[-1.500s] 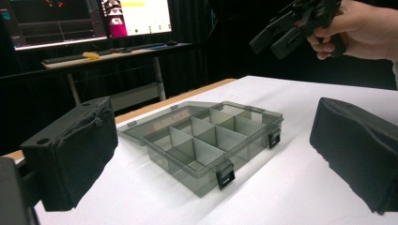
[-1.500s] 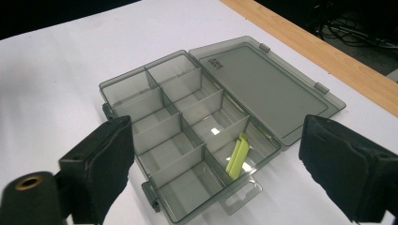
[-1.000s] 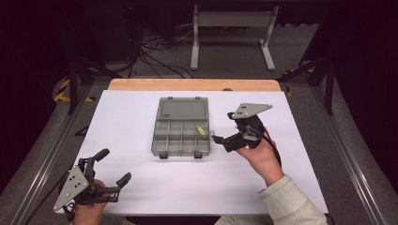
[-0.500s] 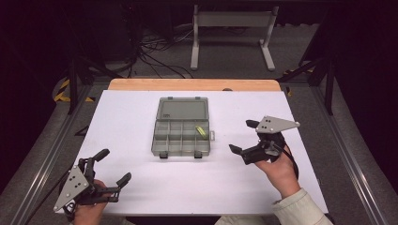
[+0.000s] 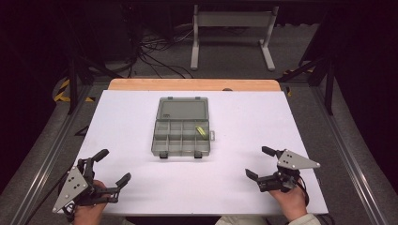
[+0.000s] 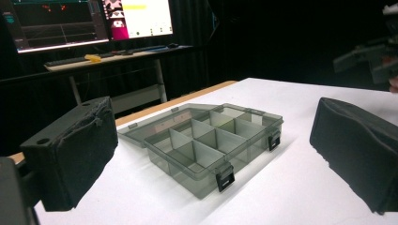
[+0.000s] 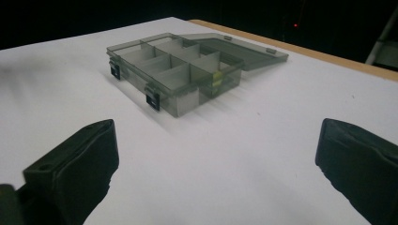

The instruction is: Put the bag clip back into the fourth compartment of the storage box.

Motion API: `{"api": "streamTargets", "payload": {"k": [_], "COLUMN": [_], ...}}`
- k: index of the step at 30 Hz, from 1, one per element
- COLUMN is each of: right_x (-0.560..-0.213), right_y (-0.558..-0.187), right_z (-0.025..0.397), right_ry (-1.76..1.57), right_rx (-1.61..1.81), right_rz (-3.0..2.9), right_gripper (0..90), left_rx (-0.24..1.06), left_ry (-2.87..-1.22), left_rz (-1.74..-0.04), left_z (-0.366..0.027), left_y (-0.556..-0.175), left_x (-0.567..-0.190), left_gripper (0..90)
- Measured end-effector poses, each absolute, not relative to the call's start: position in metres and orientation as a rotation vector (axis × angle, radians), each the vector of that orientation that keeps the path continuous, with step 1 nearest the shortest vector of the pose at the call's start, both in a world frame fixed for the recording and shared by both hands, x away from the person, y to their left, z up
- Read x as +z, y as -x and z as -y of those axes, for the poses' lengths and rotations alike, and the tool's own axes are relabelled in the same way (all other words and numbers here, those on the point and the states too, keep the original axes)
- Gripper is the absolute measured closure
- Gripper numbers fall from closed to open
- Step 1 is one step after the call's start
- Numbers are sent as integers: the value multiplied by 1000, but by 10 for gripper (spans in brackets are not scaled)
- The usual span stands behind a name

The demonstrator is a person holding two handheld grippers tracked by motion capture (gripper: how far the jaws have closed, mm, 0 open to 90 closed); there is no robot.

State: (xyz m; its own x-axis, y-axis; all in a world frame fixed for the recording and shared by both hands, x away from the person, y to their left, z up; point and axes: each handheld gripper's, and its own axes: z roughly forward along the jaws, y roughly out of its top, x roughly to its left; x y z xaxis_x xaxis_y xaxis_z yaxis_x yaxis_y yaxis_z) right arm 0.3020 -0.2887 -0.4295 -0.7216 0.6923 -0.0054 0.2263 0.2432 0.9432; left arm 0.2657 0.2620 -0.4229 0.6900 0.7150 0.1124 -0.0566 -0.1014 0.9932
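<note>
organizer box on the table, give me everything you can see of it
The organizer box is translucent grey-green plastic, lying flat at mid-table on the white table, nearer the far edge. Its lid is swung fully open and rests flat behind the tray. Dividers split the tray into small compartments; two black latches hang at the front. A small yellow-green item sits in a right-hand compartment. Nothing but the table touches the box; both claws are well clear.

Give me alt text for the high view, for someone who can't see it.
An open grey compartment box sits mid-table on a white table, its lid laid flat behind it and a small yellow-green item in a right-hand compartment. Near the front edge, a person's hands hold the left gripper and right gripper, both open and empty.
</note>
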Motion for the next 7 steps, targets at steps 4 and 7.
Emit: {"api": "streamTargets", "payload": {"k": [4, 7], "right_x": [-436, -437], "right_y": [-297, -295], "right_z": [295, 296], "right_ry": [-880, -870], "right_rx": [1485, 1469], "right_rz": [-2087, -2078], "right_gripper": [5, 5], "left_rx": [702, 701], "left_ry": [-1549, -1545], "left_rz": [-560, -556], "left_z": [-262, -263], "left_y": [-266, -265], "left_x": [-423, -422], "left_gripper": [17, 17]}}
